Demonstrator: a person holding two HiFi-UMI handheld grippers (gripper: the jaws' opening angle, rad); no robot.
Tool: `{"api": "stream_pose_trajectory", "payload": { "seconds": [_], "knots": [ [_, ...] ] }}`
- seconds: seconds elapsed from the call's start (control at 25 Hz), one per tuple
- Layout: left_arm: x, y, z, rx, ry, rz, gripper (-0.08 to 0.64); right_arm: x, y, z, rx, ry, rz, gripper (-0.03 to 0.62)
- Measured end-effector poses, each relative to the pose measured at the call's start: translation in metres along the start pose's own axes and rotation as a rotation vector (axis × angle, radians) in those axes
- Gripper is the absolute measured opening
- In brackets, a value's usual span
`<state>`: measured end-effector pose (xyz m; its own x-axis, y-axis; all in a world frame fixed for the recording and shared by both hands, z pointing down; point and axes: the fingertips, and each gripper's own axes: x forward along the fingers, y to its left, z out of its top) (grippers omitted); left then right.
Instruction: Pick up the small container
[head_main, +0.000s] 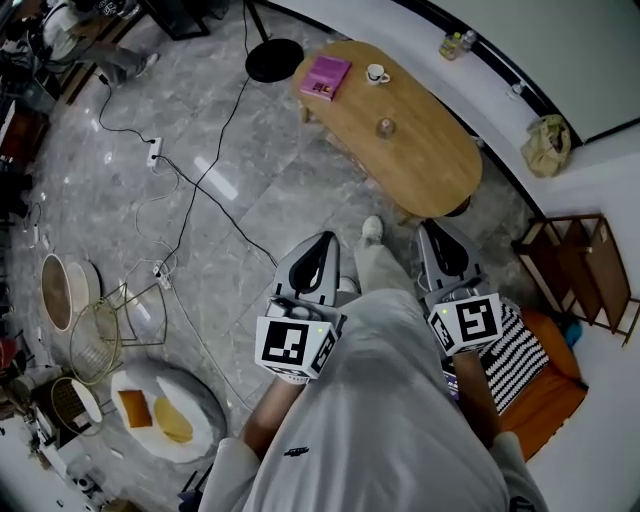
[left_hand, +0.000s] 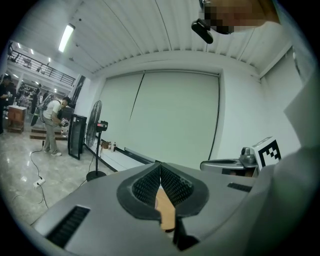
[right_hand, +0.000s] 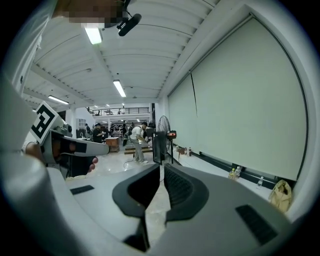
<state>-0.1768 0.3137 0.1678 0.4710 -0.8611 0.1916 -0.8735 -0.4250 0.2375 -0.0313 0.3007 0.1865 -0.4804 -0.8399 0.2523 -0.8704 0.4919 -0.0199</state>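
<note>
The container (head_main: 385, 127) is sitting on the wooden table (head_main: 430, 165) in the upper middle of the head view. It is standing alone near the table's centre, below and right of the cup (head_main: 377, 73) and the pink book (head_main: 326, 76). You are holding both tools low in the frame, over the grey floor (head_main: 200, 150), pointing up the picture toward the table and touching nothing.

Your left tool (head_main: 322, 240) is sitting left of centre, well apart from the container. In its own view the left tool (left_hand: 160, 167) is showing its jaws together at the tips, with a tan strip (left_hand: 165, 210) lower in the gap; you cannot tell what that is.

Your right tool (head_main: 440, 228) is sitting right of centre, just below the table's lower edge. In its own view the right tool (right_hand: 161, 172) is showing its jaws a narrow slit apart, with only floor showing between them.
</note>
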Motion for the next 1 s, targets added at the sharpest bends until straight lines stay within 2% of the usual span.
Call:
{"api": "stream_pose_trajectory", "payload": {
  "seconds": [0.2,0.44,0.76,0.84,1.0],
  "knots": [
    [0.019,0.018,0.002,0.016,0.022,0.018,0.020,0.026,-0.016,-0.012,0.040,0.009,-0.002,0.041],
    [0.077,0.035,0.010,0.026,0.044,0.011,0.020,0.073,-0.059,-0.010,0.078,0.025,-0.021,0.074],
    [0.156,0.059,0.052,0.056,0.051,0.025,0.020,0.140,-0.119,0.020,0.084,-0.014,0.001,0.113],
    [0.179,0.059,0.063,0.075,0.045,0.016,0.020,0.155,-0.136,0.031,0.072,-0.031,0.009,0.142],
    [0.229,0.052,0.078,0.111,0.030,-0.018,0.020,0.177,-0.176,0.040,0.067,-0.057,-0.002,0.147]
  ]
}}
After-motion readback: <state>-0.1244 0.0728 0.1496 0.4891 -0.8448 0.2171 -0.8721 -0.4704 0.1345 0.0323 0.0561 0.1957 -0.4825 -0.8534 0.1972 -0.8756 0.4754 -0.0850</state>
